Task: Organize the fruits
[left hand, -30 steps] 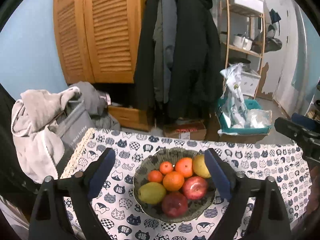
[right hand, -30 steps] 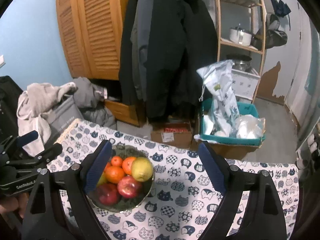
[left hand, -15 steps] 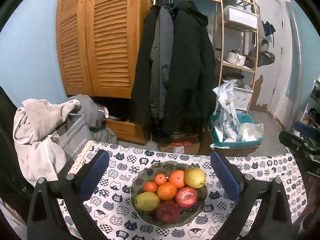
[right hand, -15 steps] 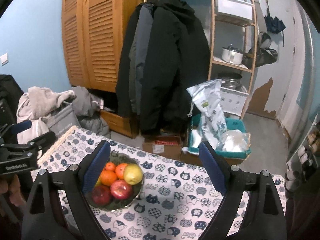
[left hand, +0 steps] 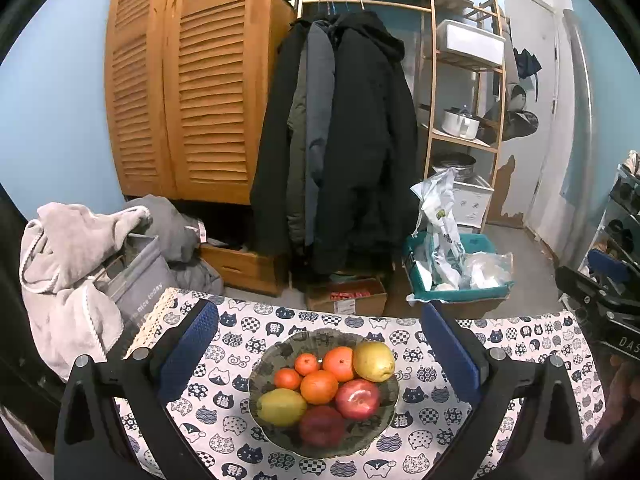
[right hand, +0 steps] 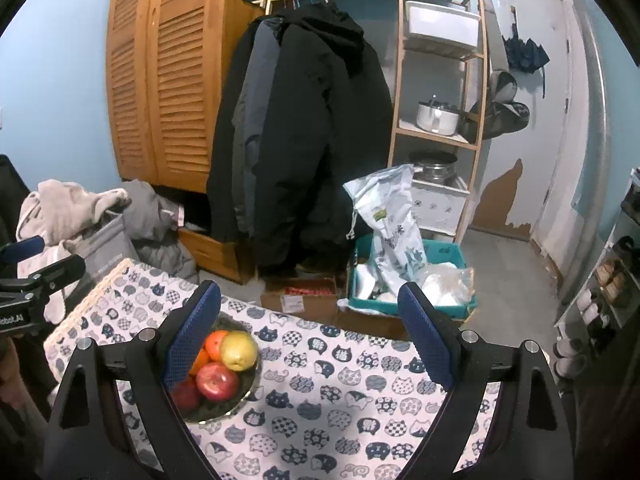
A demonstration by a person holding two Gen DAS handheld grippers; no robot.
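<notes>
A dark patterned plate (left hand: pixel 264 364) sits on the cat-print tablecloth (left hand: pixel 420 436) and holds several fruits: a yellow pear (left hand: pixel 373 356), a yellow-green fruit (left hand: pixel 281 407), oranges (left hand: pixel 319 387), small tangerines (left hand: pixel 307 363) and two red apples (left hand: pixel 357 393). My left gripper (left hand: pixel 318 356) is open and empty, raised above and behind the plate. My right gripper (right hand: pixel 310 334) is open and empty, to the right of the plate (right hand: pixel 240 396); its left finger hides part of the fruit. The pear (right hand: pixel 239 351) and an apple (right hand: pixel 216 381) show there.
Beyond the table's far edge are a laundry bag with clothes (left hand: pixel 80 264), a wooden wardrobe (left hand: pixel 188 92), hanging coats (left hand: pixel 340 140), a cardboard box (left hand: pixel 346 300), a teal bin with bags (left hand: pixel 456 272) and a shelf rack (right hand: pixel 440 100). The other gripper shows at each view's side.
Both grippers have risen and pulled back from the plate; the plate and fruit look smaller and lower in both views. Both stayed open.
</notes>
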